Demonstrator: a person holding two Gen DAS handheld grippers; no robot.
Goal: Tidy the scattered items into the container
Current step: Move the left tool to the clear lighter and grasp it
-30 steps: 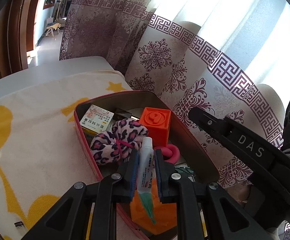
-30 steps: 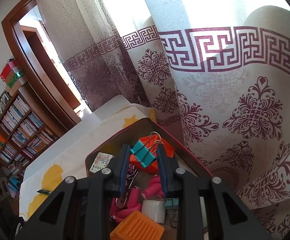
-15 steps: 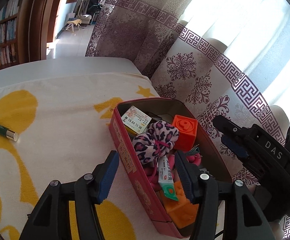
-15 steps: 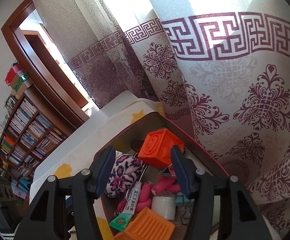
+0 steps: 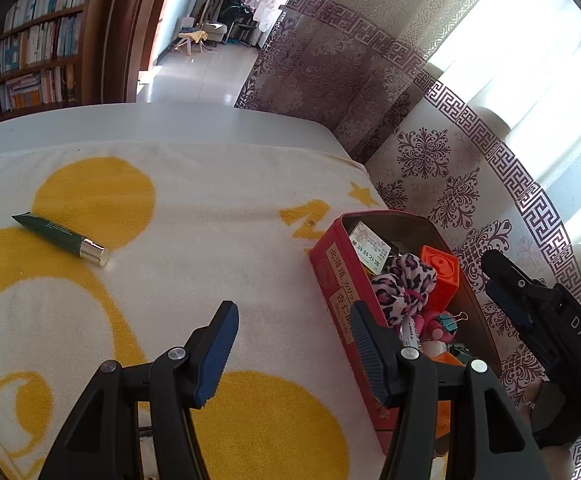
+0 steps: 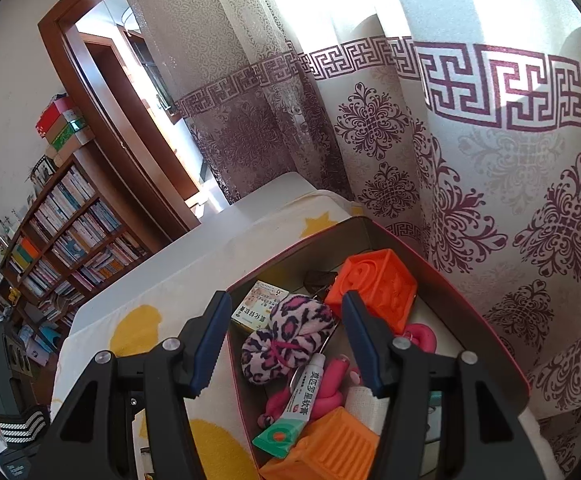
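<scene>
Yellow-patterned towel (image 5: 218, 216) fills the near ground beneath the left gripper (image 5: 290, 344), spread and empty like the right gripper (image 6: 284, 340) over the red tin (image 5: 332, 276); beyond, well left of the tin, the green tube (image 5: 56, 236) could roll if nudged on its round cap.

Daylight pours through the patterned curtain (image 6: 470, 140), which glows almost white at its upper folds and washes out detail there in both views. Away from the curtain the room dims: the bookshelf (image 5: 30, 64) sits in shade, its spines soft and hard to read. The towel (image 5: 194, 248) beside the curtain is evenly lit, with faint shadows. Fisheye bending curves straight lines, and black corners vignette each frame.
</scene>
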